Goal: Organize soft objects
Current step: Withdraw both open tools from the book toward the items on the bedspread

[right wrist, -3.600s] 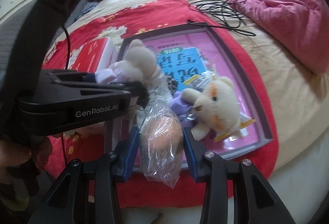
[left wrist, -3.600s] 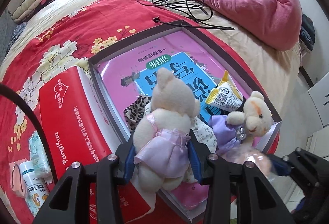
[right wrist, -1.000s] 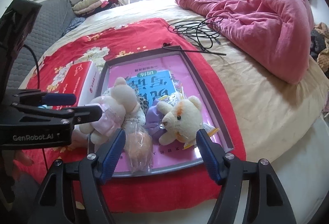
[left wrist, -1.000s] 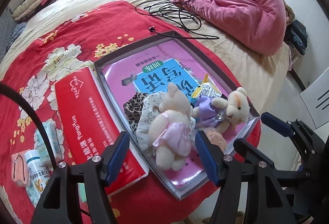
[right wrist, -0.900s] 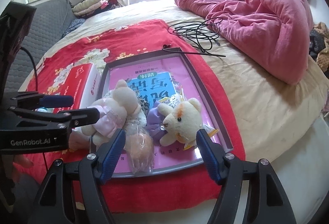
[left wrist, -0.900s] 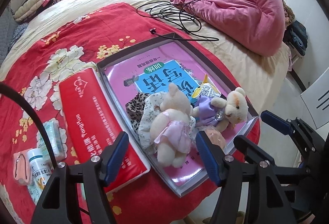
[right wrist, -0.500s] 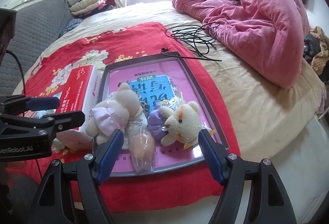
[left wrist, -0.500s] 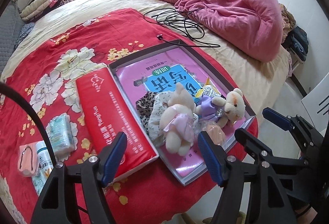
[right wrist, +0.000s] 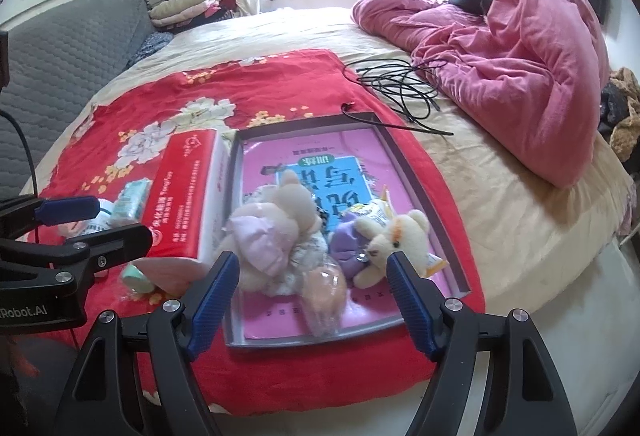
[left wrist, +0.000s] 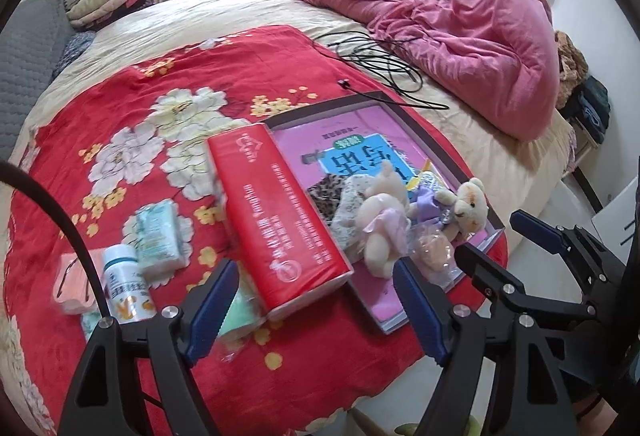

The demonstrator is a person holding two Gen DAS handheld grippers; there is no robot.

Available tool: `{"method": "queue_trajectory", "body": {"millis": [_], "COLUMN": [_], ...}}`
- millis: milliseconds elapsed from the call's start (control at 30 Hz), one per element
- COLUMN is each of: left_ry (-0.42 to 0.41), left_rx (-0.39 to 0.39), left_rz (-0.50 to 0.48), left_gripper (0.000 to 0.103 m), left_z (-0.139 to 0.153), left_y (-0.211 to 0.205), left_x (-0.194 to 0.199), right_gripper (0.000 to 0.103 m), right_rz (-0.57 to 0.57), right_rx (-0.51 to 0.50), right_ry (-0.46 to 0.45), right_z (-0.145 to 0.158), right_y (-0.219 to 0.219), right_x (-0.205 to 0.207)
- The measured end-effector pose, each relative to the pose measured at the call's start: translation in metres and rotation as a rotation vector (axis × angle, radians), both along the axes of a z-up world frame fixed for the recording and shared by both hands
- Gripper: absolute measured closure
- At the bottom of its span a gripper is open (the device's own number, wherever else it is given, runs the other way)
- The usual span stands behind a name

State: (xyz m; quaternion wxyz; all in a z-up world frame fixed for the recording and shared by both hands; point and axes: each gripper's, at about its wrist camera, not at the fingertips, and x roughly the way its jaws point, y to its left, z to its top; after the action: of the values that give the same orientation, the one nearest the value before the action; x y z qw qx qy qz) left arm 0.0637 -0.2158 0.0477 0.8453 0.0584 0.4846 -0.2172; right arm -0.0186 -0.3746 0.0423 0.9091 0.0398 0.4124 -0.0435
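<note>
- The left gripper (left wrist: 316,302) has its jaws spread wide and grasps nothing; it hangs above the near edge of the red floral blanket (left wrist: 168,83).
- The right gripper (right wrist: 310,296) is likewise released, jaws wide apart and empty, above the near rim of the shallow grey box lid (right wrist: 416,171).
- Inside that lid, at its near end, lies the bear in the pink dress (right wrist: 276,232), on its front, with its head toward the far end of the lid and its legs toward the right gripper.
- Just beside it, to the right, lies the cream bear in the purple dress (right wrist: 384,240), with its long axis slanting across the lid and its head toward the near right corner.
- A bagged peach-coloured soft ball (right wrist: 324,288) lies between the two bears, touching both, nearest the right gripper.
- Under the bears lie patterned cloths (left wrist: 336,195), a yellow-edged snack packet (right wrist: 376,207) and a pink and blue book (right wrist: 320,159) that lines the lid's floor.
- A long red tissue pack (left wrist: 272,215) lies along the lid's left side, touching it.
- Left of the pack lie a small tissue packet (left wrist: 158,236), a white pill bottle (left wrist: 124,288) and a pink object (left wrist: 74,284).
- A black cable (right wrist: 400,83) and a pink quilt (right wrist: 520,55) lie further off on the bed.
</note>
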Motion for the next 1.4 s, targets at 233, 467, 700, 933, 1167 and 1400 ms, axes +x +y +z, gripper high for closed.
{"method": "queue_trajectory", "body": {"millis": [233, 467, 700, 933, 1167, 1400], "left_ry": [-0.001, 0.003, -0.002, -0.006, -0.01, -0.014], "left_rx": [-0.011, -0.023, -0.034, -0.045, -0.05, -0.052], "left_rz": [0.055, 0.106, 0.156, 0.195, 0.227, 0.282], "left_gripper": [0.024, 0.024, 0.024, 0.024, 0.024, 0.024], "left_z": [0.003, 0.003, 0.005, 0.006, 0.006, 0.006], "left_y": [0.03, 0.061, 0.09, 0.113, 0.135, 0.168], "left_x": [-0.003, -0.009, -0.012, -0.015, -0.02, -0.022], "right_gripper": [0.026, 0.025, 0.025, 0.025, 0.025, 0.025], "right_rz": [0.03, 0.048, 0.066, 0.091, 0.145, 0.204], "right_rx": [-0.025, 0.006, -0.011, -0.036, -0.039, -0.065], "right_ry": [-0.009, 0.012, 0.011, 0.002, 0.004, -0.001], "right_z": [0.006, 0.003, 0.01, 0.018, 0.023, 0.028], "right_y": [0.022, 0.039, 0.058, 0.08, 0.108, 0.143], "right_x": [0.002, 0.006, 0.009, 0.008, 0.011, 0.013]}}
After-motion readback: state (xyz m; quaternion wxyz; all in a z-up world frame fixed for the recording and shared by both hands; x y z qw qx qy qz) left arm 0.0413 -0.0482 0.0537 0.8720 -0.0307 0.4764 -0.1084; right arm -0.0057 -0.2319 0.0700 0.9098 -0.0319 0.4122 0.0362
